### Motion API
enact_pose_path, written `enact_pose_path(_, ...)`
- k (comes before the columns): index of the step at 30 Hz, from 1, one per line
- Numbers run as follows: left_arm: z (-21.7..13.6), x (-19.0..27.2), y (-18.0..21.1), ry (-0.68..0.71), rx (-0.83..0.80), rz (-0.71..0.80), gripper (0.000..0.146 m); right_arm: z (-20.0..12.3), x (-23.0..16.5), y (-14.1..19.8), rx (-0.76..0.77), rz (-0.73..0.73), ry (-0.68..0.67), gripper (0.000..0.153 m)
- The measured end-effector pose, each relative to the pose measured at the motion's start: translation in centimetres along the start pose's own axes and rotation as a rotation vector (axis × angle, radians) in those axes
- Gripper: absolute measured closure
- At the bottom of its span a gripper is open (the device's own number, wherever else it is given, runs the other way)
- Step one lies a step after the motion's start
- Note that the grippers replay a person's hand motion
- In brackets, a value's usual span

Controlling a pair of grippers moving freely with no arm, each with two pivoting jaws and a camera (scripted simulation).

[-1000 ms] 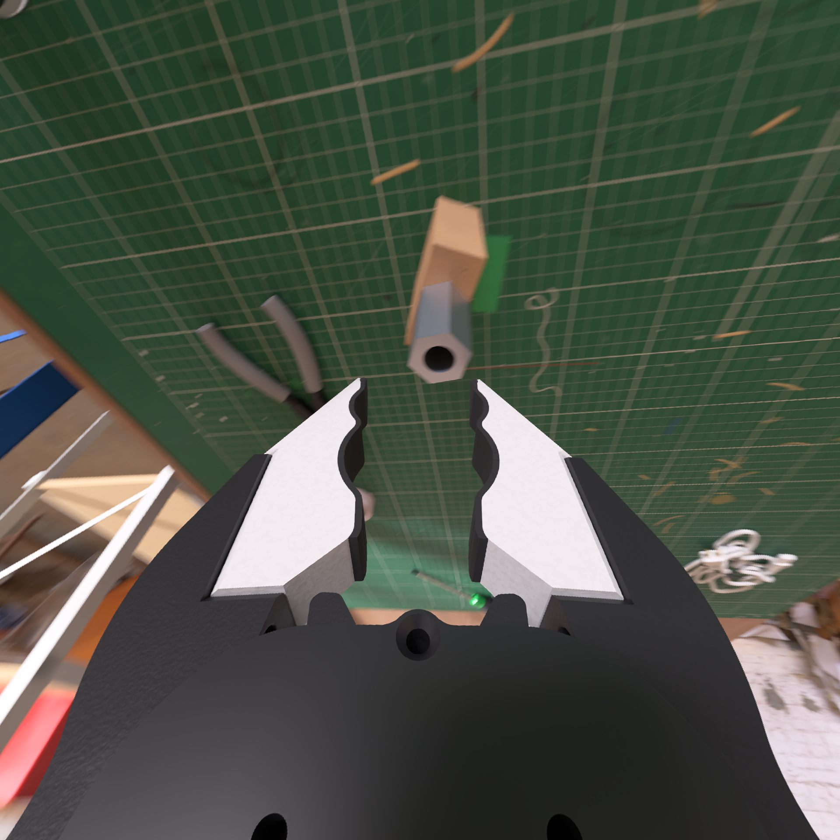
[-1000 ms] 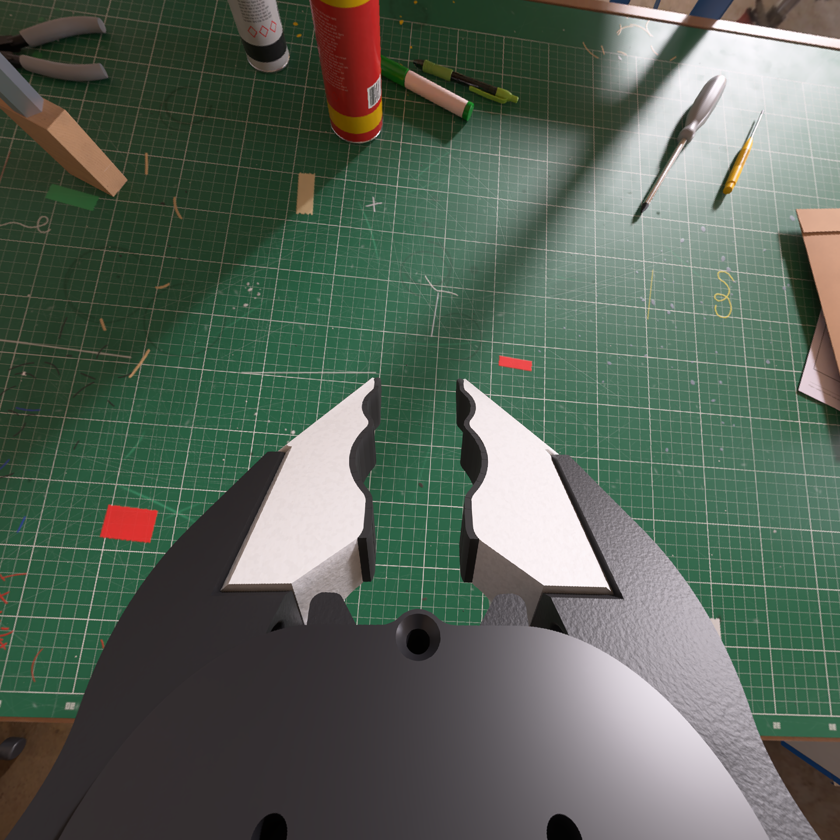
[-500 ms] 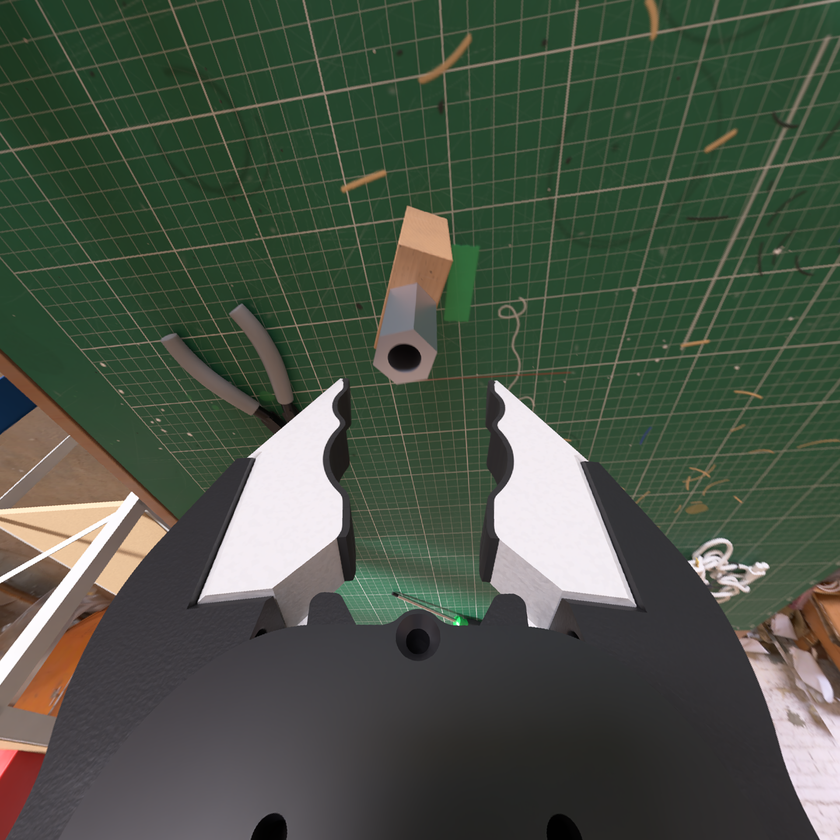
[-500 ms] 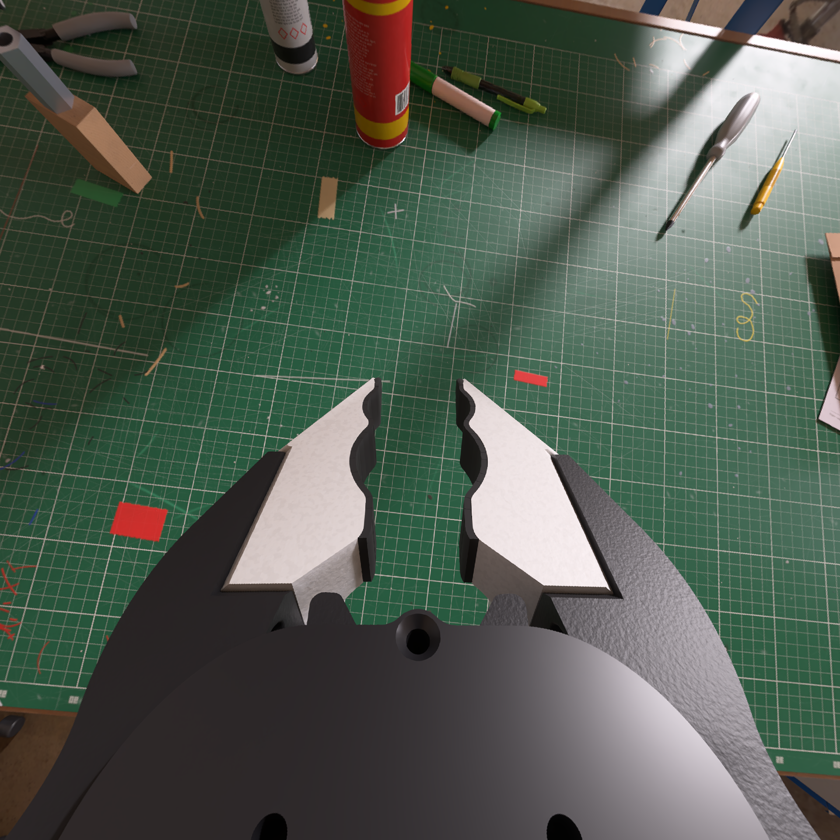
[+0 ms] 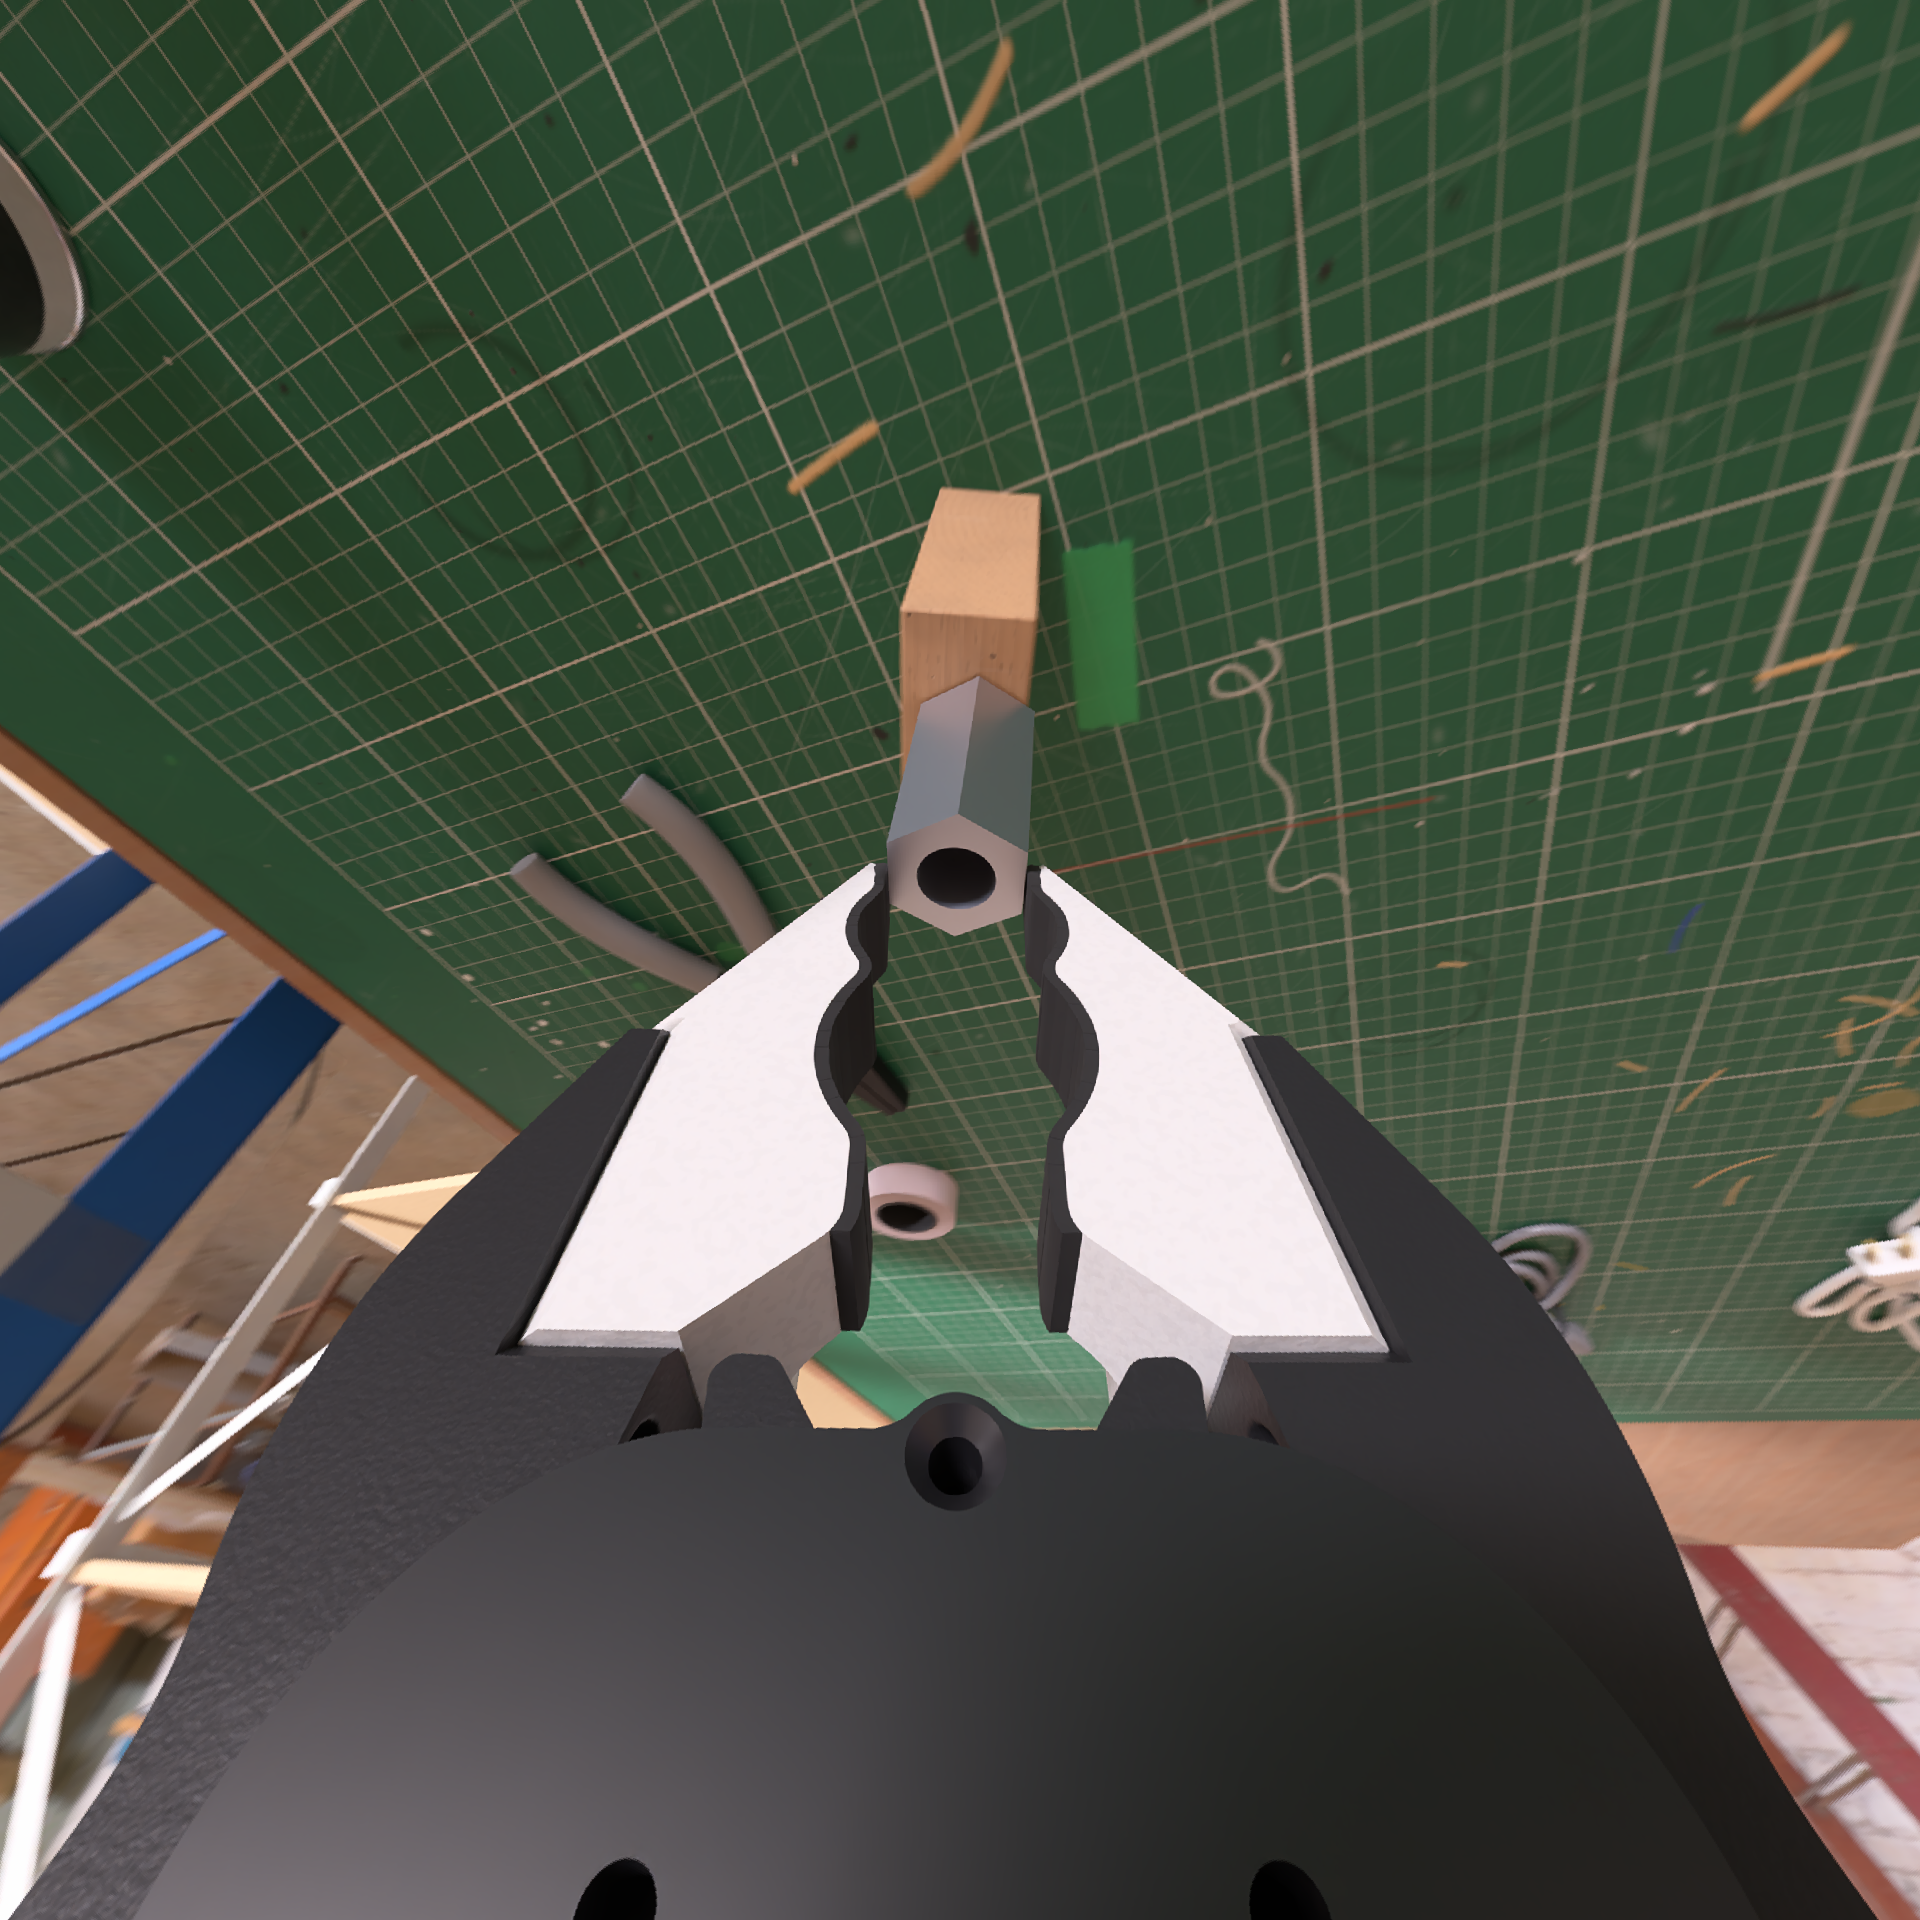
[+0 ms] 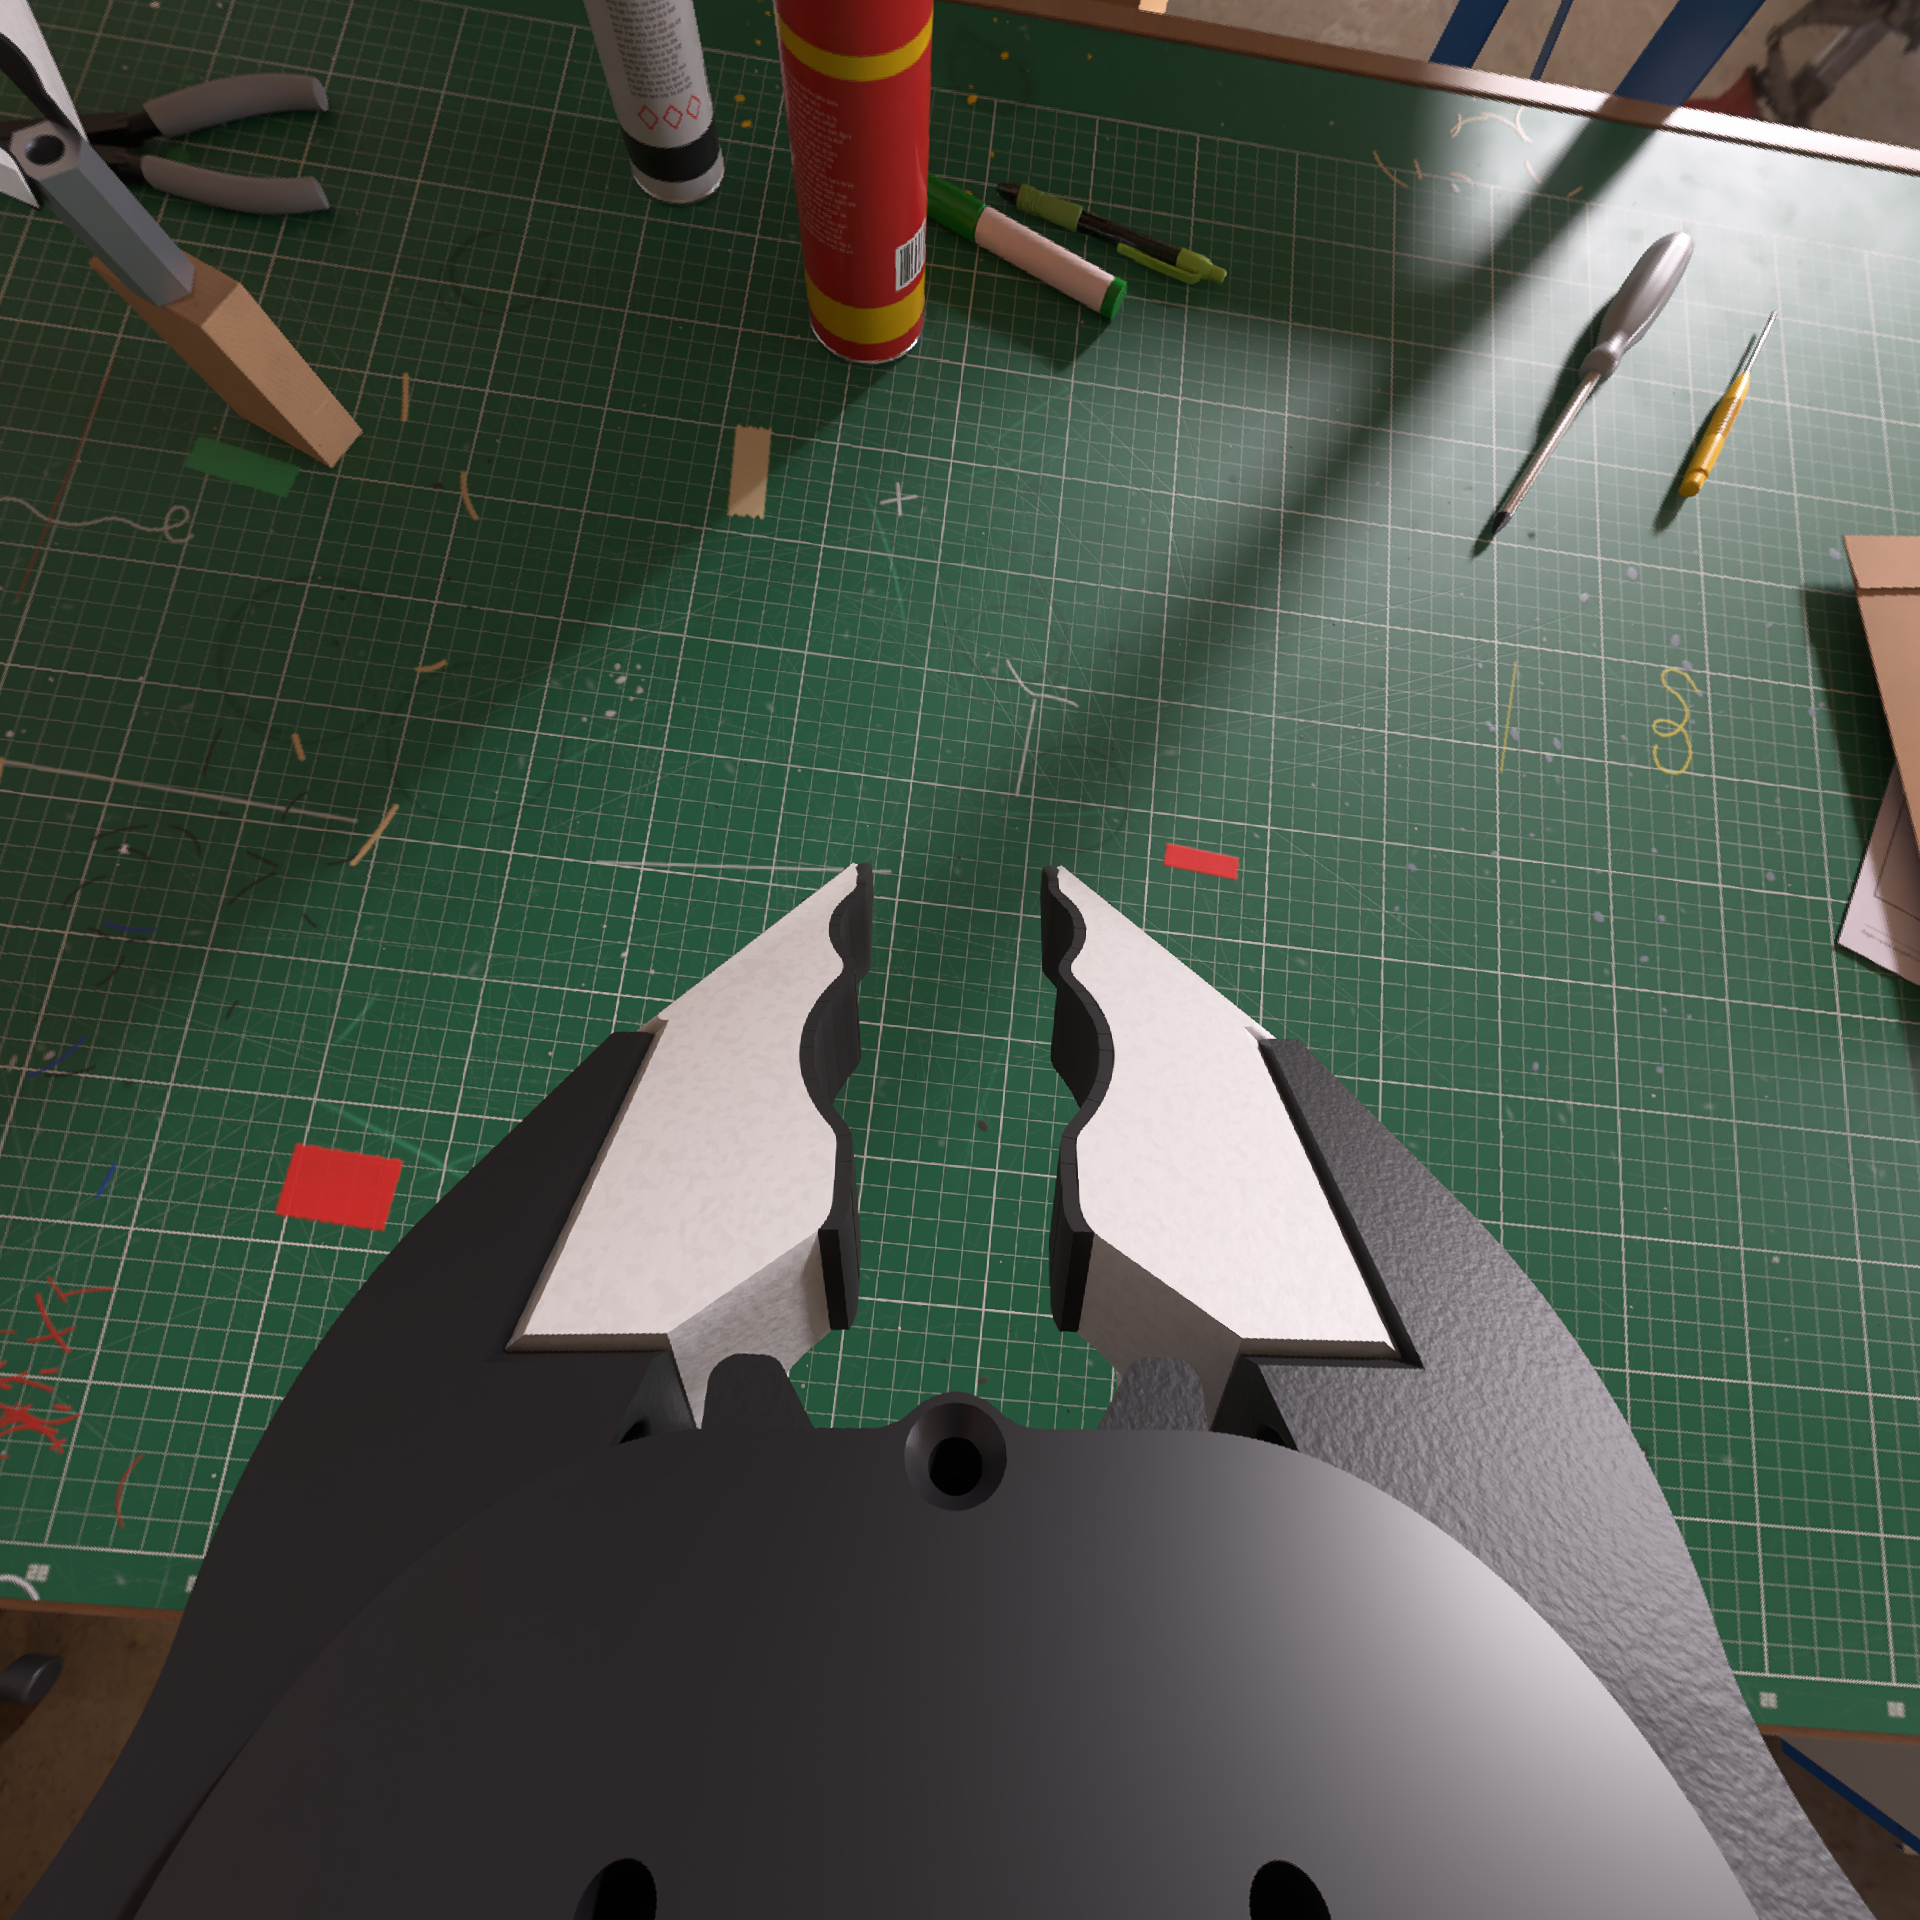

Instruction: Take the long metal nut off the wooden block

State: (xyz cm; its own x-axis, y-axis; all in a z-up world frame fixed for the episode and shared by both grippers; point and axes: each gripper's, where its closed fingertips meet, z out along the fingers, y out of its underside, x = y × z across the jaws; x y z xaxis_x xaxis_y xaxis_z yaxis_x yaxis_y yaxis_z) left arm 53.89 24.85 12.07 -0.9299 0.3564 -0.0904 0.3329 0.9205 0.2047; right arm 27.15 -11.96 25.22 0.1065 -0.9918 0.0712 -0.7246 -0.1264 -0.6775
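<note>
Green gridded mat (image 6: 1195,582) covers the bench, littered with wood slivers and tape scraps. At centre of the left wrist view the nut (image 5: 961,821) stands on end on the block (image 5: 971,592), its bore facing the camera. The left gripper (image 5: 954,894) has its tips either side of the nut's top end, the pads apparently touching or just shy of its flats; the jaws are narrowed around it, but whether they press firmly cannot be told. At upper left of the right wrist view the same nut (image 6: 104,213) shows rising from the block (image 6: 244,358), with white fingertips (image 6: 26,47) at its top.

The right gripper (image 6: 956,878) hangs over bare mat at frame centre, jaws partly open, holding nothing, well apart from the block.

Risks, as I judge them: only the very tips meet the nut, near its upper rim, so a pull could let the smooth hex slip out. If the pads sit on corners, not flats, the nut may twist in the grip. The block is tall and narrow and nothing steadies it, so a tilted or sideways pull could tip it or drag it along, toward the pliers (image 5: 644,914) just beside it. If the nut sits tight in the block, both may rise together
</note>
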Motion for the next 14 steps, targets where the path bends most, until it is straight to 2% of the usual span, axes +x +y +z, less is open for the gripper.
enact_pose_path(9, -2.6, 1.6, -1.9, 0.033, 0.189, -0.122, 0.121, -0.7, 0.2, -0.2, 0.030, 0.044, -0.009, 0.121)
enact_pose_path(14, -6.8, 2.9, -4.7, 0.035, 0.408, -0.235, 0.121, -0.4, -1.4, -1.5, 0.092, 0.105, -0.090, 0.122)
